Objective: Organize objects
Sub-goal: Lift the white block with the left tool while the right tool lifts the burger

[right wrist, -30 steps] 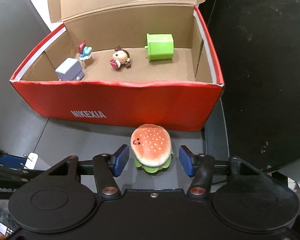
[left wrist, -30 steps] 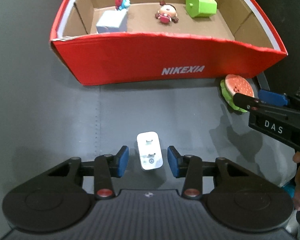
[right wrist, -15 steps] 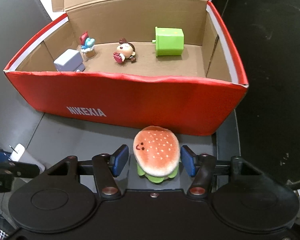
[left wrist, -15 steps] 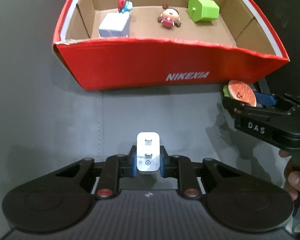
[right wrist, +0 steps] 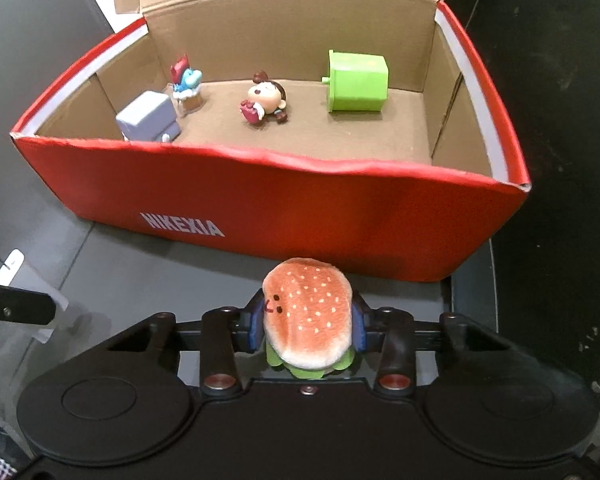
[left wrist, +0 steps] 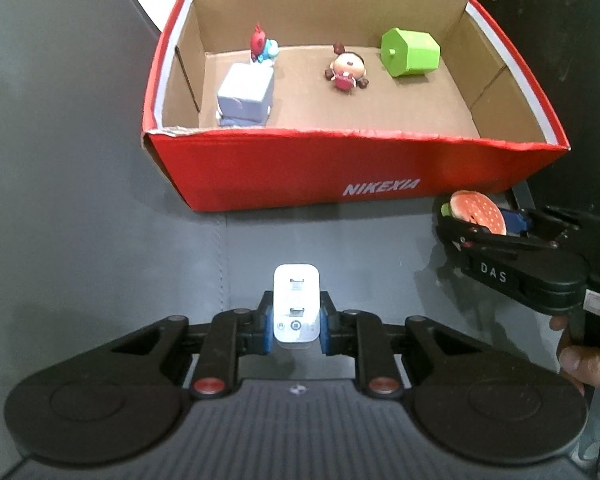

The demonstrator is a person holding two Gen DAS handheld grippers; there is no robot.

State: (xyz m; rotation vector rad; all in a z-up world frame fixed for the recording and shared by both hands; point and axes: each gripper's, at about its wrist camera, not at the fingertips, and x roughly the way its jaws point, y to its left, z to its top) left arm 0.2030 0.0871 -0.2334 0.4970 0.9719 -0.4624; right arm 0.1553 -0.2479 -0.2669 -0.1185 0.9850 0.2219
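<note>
We pinch white charger in left hand-held gripper, burger plush squeezed in right hand-held gripper; red box upper frame, open, likely drop spot.

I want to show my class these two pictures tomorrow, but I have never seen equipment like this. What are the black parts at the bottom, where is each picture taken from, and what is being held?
There is no robot here. A person holds a hand-operated, two-fingered gripper in each hand, and each one carries a camera looking forward along its fingers, so the black shapes at the bottom are the tool itself.

The left camera's picture shows the left gripper shut on a white charger. The right camera's picture shows the right gripper shut on a plush burger.

Ahead of both, on the dark surface, stands an open red box. Inside it are a green block, a small doll, a grey block and a red-and-blue figure.
</note>
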